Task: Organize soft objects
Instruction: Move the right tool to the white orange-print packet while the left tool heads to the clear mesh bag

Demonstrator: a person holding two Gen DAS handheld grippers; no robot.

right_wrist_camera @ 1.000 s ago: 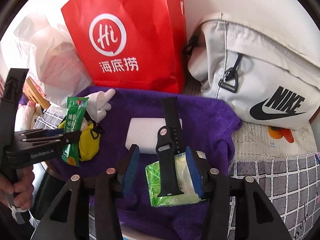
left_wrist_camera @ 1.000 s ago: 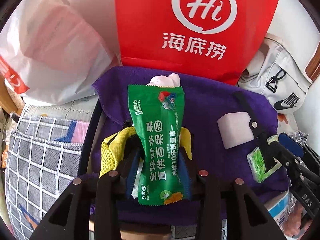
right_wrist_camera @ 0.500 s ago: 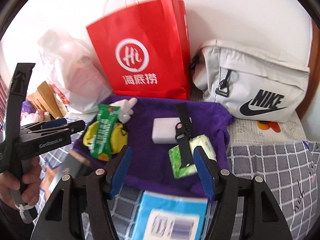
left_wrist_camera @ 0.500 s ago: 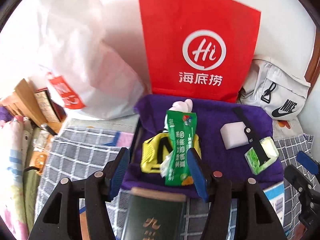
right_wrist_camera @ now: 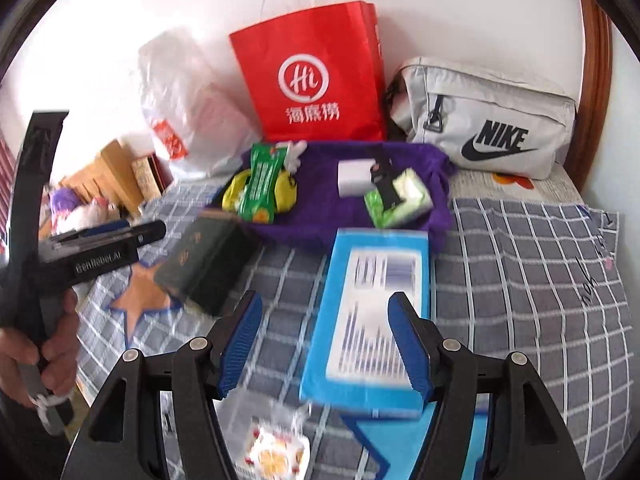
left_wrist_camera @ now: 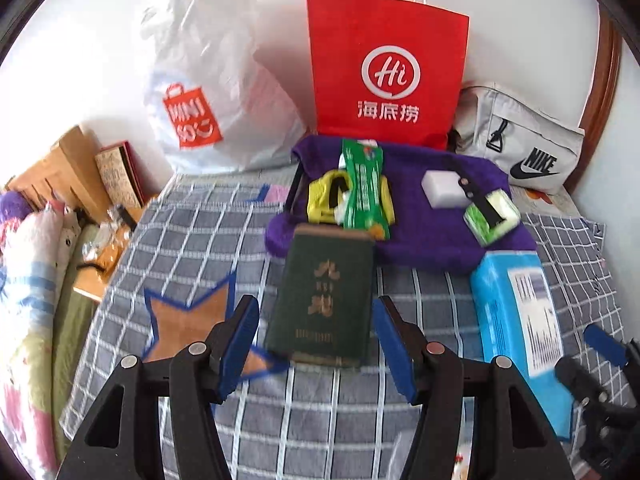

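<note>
Both the left hand-held gripper (left_wrist_camera: 316,344) and the right hand-held gripper (right_wrist_camera: 324,344) hang spread and empty over the checked bed cover (right_wrist_camera: 520,280), apparently because the green wipes pack (left_wrist_camera: 362,196) and tissue packet (right_wrist_camera: 400,200) are already grouped on the purple towel (left_wrist_camera: 424,240).

1. I see a fuzzy purple cloth (left_wrist_camera: 432,240) under a glossy green plastic packet (left_wrist_camera: 362,192).
2. The red bag (left_wrist_camera: 384,40) looks like matt paper.
3. The checked bedspread (right_wrist_camera: 520,280) is woven cloth.
</note>
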